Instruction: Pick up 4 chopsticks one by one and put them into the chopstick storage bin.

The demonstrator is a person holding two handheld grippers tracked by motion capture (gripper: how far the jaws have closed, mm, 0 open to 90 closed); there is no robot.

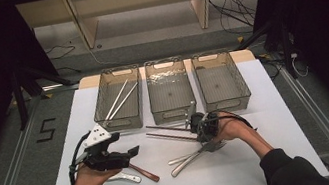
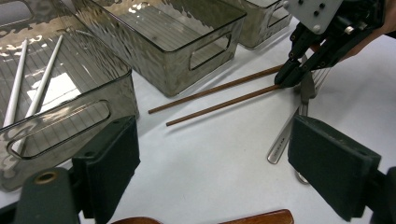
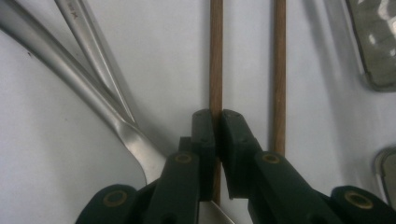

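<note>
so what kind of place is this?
Probably a lab data-collection rig: white table on aluminium rails, dark curtains, loose floor cables. Three clear bins; the right gripper pinches a brown chopstick.

Three clear bins (image 1: 170, 89) stand in a row. Two white chopsticks (image 1: 121, 99), two brown chopsticks (image 2: 219, 97), two metal forks (image 1: 191, 158), and what look like two wooden-handled utensils (image 1: 144, 172), partly hidden.
</note>
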